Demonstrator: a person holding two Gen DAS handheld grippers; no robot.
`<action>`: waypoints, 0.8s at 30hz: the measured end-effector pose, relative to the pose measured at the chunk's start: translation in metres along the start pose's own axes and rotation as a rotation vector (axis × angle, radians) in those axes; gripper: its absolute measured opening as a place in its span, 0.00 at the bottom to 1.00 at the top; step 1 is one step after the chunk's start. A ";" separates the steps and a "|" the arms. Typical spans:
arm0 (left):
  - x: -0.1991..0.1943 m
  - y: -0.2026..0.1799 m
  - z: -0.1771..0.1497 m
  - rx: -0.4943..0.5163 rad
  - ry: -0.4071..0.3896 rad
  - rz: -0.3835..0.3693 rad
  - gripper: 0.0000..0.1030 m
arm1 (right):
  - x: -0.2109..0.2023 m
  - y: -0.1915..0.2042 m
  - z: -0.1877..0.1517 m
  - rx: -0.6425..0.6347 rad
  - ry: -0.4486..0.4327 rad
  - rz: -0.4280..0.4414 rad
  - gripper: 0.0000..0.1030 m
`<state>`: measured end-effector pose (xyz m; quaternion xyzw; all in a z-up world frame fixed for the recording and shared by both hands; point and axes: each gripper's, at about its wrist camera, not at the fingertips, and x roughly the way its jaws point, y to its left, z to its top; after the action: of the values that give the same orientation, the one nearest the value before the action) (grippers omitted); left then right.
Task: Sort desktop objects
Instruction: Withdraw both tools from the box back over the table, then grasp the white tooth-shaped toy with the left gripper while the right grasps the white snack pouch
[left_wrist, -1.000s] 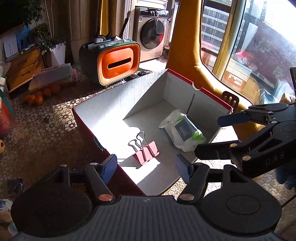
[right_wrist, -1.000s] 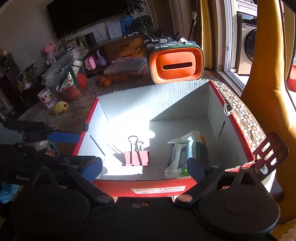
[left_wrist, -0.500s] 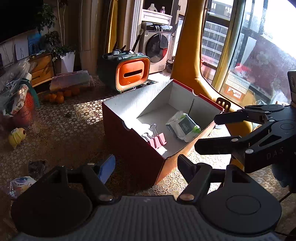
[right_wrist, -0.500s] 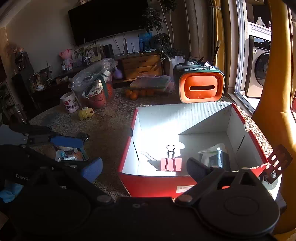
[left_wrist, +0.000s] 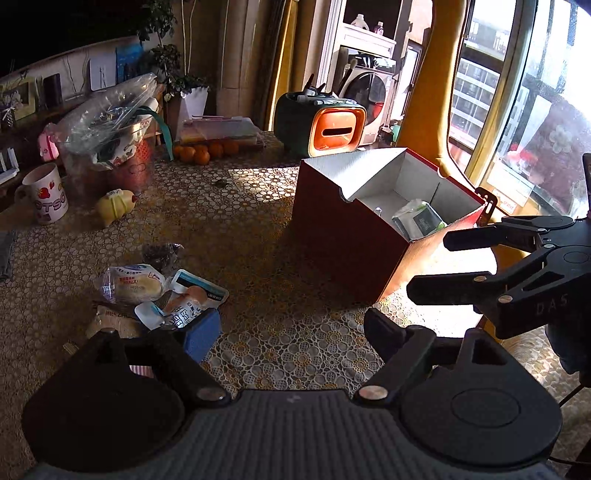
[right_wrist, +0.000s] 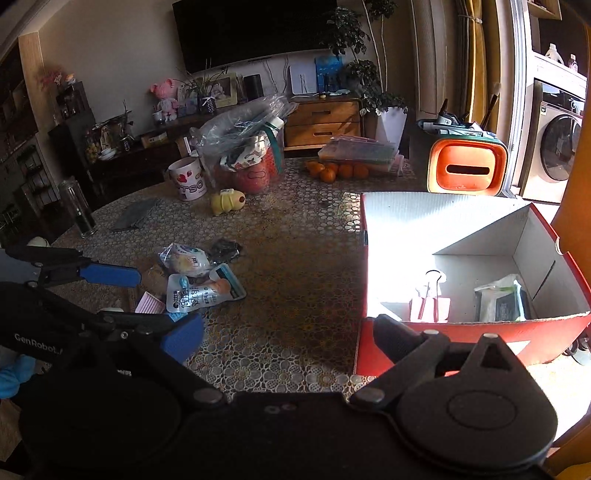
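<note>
A red box (left_wrist: 351, 243) with a white inside stands on the lace tablecloth, at the right in both views. In it lie a pink binder clip (right_wrist: 430, 304) and a pack of wipes (right_wrist: 498, 302). Left of the box sits a small pile of packets: a wrapped bun (left_wrist: 133, 284), a white-and-blue pouch (left_wrist: 184, 306) and a dark wrapper (left_wrist: 160, 253). My left gripper (left_wrist: 291, 332) hovers over the cloth beside this pile; its jaws are opening and hold nothing. My right gripper (right_wrist: 286, 334) is open and empty, near the box's front left corner.
Farther back on the table are a strawberry mug (right_wrist: 188, 181), a yellow toy (right_wrist: 229, 199), a basket under a plastic bag (right_wrist: 251, 147), oranges (right_wrist: 336, 171) and an orange-fronted tissue box (right_wrist: 467, 170). A glass bottle (right_wrist: 79, 206) and a grey cloth (right_wrist: 138, 218) lie at the left.
Both grippers have drawn back from over the box and swung left, so the box now sits to the right and the packet pile has come into view. The left jaws stand wider.
</note>
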<state>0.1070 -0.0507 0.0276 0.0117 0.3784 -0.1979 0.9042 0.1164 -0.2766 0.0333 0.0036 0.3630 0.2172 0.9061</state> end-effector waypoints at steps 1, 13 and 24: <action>-0.003 0.004 -0.005 -0.006 0.001 0.005 0.84 | 0.002 0.005 -0.002 -0.002 0.005 0.006 0.96; -0.029 0.049 -0.059 -0.070 -0.032 0.057 0.97 | 0.035 0.062 -0.020 -0.031 0.055 0.027 0.96; -0.027 0.095 -0.092 -0.099 -0.042 0.144 0.99 | 0.078 0.088 -0.016 -0.069 0.095 -0.003 0.96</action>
<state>0.0624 0.0621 -0.0313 -0.0100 0.3669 -0.1137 0.9232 0.1211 -0.1690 -0.0152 -0.0385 0.3977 0.2284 0.8878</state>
